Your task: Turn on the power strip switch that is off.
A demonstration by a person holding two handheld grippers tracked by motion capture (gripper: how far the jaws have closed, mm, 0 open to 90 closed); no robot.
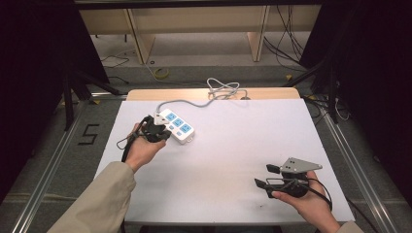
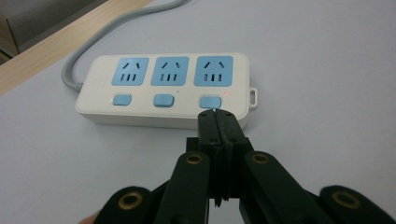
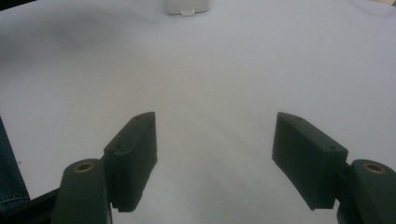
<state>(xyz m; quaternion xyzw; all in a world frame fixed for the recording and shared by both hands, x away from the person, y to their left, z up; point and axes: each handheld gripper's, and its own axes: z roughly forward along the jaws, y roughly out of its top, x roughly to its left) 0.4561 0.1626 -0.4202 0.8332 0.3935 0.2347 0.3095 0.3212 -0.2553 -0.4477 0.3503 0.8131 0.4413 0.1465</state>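
While the person's left hand [image 1: 142, 148] reached toward the far left part of the white counter [image 1: 233, 145], the left tool [image 2: 218, 114] stood with its two black jaws pressed together, nothing between them. Its tips sat at the near edge of a white power strip [image 2: 168, 109], right by the rightmost of three blue buttons [image 2: 209, 102] (whether they actually touched the button I could not tell). Beside that button a small red light [image 2: 226, 94] glowed. Three blue sockets [image 2: 168, 71] ran in a row along the strip's top, one above each button, and a grey cord [image 1: 187, 101] left the strip's far end, curving across the counter to a loose coil [image 1: 223, 90] at the wooden back edge [image 1: 145, 93].

From the high view, the strip lay at a slant in the far left quarter of the counter, with the left tool just at its near side. The right tool [image 1: 266, 175] was held in the right hand [image 1: 306, 199] near the front right corner, well apart from the strip, with its jaws spread wide and empty. Its grey three-cornered plate [image 1: 300, 165] faced upward. Through the right gripper view, the two jaws framed bare white counter, and the strip's end [image 3: 187, 7] showed small at the top edge.
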